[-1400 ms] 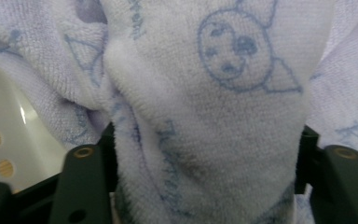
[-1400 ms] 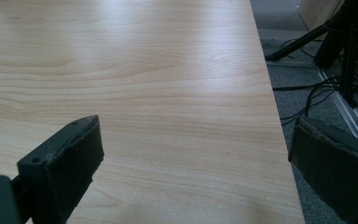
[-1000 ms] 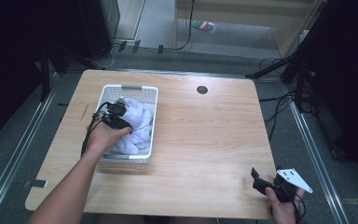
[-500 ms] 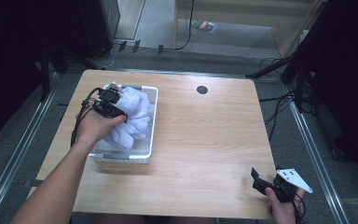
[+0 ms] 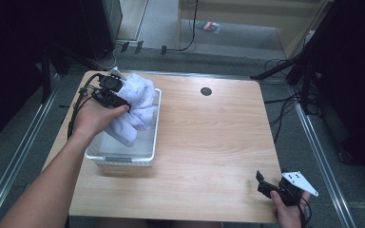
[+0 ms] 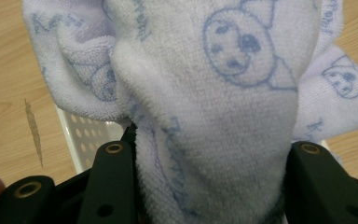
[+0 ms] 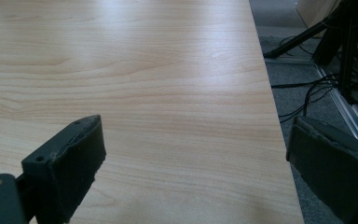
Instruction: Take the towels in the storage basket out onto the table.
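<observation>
Left gripper (image 5: 123,102) clamped on the pale lilac printed towel (image 5: 135,107) — cloth bunched thick between both jaws, lifted above the white perforated basket (image 5: 123,159) at the table's (image 5: 209,142) 9 o'clock side, lower folds trailing into it. Right gripper (image 5: 266,183) held at the 5 o'clock corner, jaws spread wide — nothing between them, bare wood beneath.

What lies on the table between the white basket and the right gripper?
Nothing: in the high view, bare wooden table stretches from the white basket to the right gripper.
</observation>
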`<state>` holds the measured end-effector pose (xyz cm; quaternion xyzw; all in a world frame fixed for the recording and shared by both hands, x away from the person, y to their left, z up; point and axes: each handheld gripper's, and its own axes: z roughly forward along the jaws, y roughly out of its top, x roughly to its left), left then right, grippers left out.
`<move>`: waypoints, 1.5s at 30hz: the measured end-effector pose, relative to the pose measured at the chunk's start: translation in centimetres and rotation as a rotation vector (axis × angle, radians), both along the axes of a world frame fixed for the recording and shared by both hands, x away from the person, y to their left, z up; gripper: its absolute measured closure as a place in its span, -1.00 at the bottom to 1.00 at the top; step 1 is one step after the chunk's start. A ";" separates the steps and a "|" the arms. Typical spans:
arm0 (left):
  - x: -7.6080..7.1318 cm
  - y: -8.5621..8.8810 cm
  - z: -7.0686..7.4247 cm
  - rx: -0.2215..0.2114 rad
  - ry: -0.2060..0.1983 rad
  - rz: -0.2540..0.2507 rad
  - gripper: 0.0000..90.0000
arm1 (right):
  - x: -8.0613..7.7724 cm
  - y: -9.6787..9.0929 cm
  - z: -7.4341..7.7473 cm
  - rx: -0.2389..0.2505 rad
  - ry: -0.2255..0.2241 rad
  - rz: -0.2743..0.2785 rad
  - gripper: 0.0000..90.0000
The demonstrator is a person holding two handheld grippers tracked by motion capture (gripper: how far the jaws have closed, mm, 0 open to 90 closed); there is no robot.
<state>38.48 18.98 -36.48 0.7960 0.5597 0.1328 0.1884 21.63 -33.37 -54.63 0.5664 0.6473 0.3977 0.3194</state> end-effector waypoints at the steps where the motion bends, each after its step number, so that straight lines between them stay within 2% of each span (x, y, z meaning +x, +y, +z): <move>1: -0.1 -0.3 0.6 0.006 -0.007 -0.011 0.19 | 0.0 0.0 0.0 -0.001 0.000 0.000 -0.90; 7: -0.2 -1.3 1.7 0.011 -0.024 -0.027 0.18 | 0.0 0.0 0.0 0.003 0.002 -0.002 -0.90; 10: -0.3 -1.9 2.6 -0.005 -0.037 -0.035 0.18 | 0.0 0.0 0.0 0.001 0.000 0.001 -0.90; 16: -0.3 -2.9 3.3 -0.015 -0.048 -0.055 0.18 | 0.0 0.0 0.0 -0.001 0.000 0.000 -0.90; 25: -0.3 -5.5 3.9 -0.034 -0.063 -0.104 0.18 | 0.0 0.0 0.0 -0.002 0.004 -0.002 -0.90; 27: -0.4 -6.5 4.1 -0.041 -0.070 -0.119 0.18 | 0.0 0.0 0.0 0.000 0.004 0.000 -0.90; 39: -0.2 -10.4 4.1 -0.048 -0.080 -0.176 0.17 | 0.0 0.0 0.0 -0.002 -0.003 0.006 -0.90; 40: -0.2 -11.1 3.9 -0.052 -0.083 -0.183 0.17 | 0.0 0.0 0.0 -0.001 -0.003 0.006 -0.90; 45: 0.0 -12.4 3.4 -0.052 -0.081 -0.201 0.17 | 0.0 0.0 0.0 -0.001 -0.003 0.006 -0.90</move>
